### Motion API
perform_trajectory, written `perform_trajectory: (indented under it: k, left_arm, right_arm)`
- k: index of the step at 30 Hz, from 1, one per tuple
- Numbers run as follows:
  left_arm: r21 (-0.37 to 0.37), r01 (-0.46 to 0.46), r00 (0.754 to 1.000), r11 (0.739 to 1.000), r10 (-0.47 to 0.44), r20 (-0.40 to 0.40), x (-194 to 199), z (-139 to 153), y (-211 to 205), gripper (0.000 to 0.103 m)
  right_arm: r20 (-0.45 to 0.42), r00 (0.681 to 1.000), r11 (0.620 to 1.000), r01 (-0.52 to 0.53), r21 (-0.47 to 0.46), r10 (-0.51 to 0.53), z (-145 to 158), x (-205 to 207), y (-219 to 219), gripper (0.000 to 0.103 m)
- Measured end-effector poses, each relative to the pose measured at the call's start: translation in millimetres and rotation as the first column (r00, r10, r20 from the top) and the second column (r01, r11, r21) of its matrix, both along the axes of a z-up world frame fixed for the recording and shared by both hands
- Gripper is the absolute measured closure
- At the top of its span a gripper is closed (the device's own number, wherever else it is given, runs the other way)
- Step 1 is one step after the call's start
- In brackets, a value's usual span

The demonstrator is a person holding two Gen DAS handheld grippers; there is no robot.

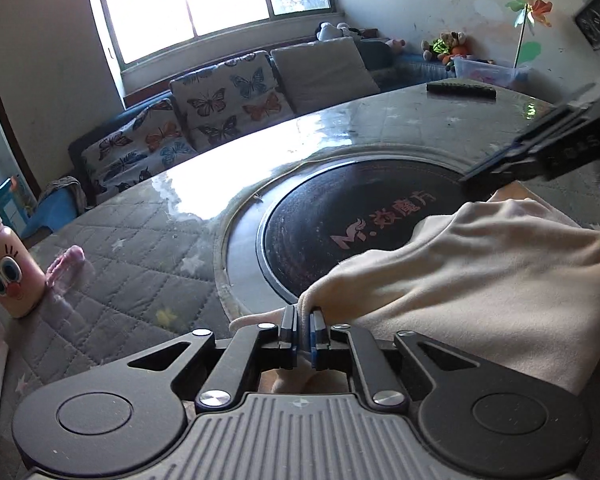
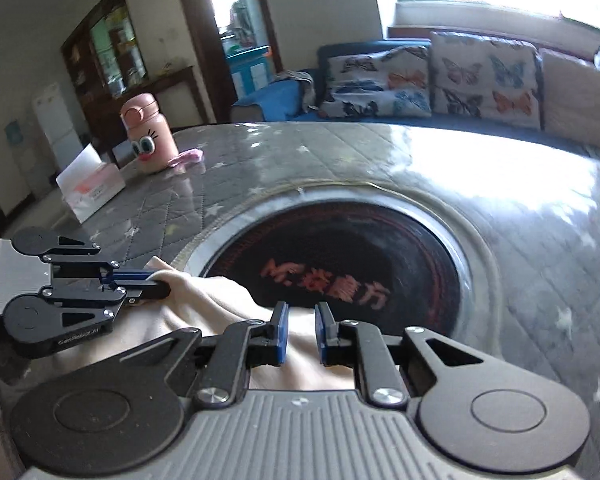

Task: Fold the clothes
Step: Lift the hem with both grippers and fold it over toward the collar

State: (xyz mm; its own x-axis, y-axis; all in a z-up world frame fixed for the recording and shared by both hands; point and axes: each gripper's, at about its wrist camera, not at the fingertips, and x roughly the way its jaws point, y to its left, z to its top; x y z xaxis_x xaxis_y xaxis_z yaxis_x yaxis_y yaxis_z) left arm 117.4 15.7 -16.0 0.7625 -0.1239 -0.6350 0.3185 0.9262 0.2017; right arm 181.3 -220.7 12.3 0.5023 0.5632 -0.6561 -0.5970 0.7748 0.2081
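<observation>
Jaws of the left gripper (image 1: 303, 314) stand all but shut, a cream hem pinched between the blue pads, while those of the right gripper (image 2: 302, 312) stand a little apart, cloth showing in the gap but neither pad visibly pressing on it.

The cream garment (image 1: 480, 272) lies at the near edge of the table (image 1: 140, 240), bunched and creased, its front lip draped over the near rim of the round black plate (image 1: 320, 220) set into the table's middle. From the right wrist the left gripper shows side-on, its tips at the garment's left corner.

The step in hand looks like laying a fold down, and it is probably near its end. To do it well, the left corner should likely be set flat on the table before the pads let go, so the hem does not spring back. The right side, seemingly loose already, may need a fresh pinch at the matching corner. Both corners then ought to travel together, level with the near edge, so the crease runs straight rather than skewed. The ridges across the cloth suggest soft, limp fabric that will sag between two held points, so light tension sideways should help. A pink bottle (image 2: 150, 136) stands well clear, near the far left corner.
</observation>
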Motion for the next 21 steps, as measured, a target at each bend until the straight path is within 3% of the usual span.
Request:
perform_trajectory:
  k: [9, 12, 21]
  left_arm:
    - [0.01, -0.012, 1.0, 1.0, 0.012, -0.001, 0.7, 0.1, -4.1, 0.09]
    - [0.016, -0.018, 1.0, 1.0, 0.018, -0.001, 1.1, 0.1, -5.2, 0.09]
    - [0.024, -0.024, 1.0, 0.999, 0.024, 0.001, 0.9, -1.9, -7.3, 0.09]
  right_arm:
    - [-0.047, 0.993, 0.995, 0.105, 0.0, -0.104, -8.5, -26.5, -57.8, 0.085]
    - [-0.068, 0.991, 0.993, 0.115, 0.008, -0.115, -14.8, -26.0, -59.4, 0.085]
    - [-0.021, 0.987, 0.987, 0.157, -0.042, -0.158, -24.0, -32.6, -48.5, 0.079]
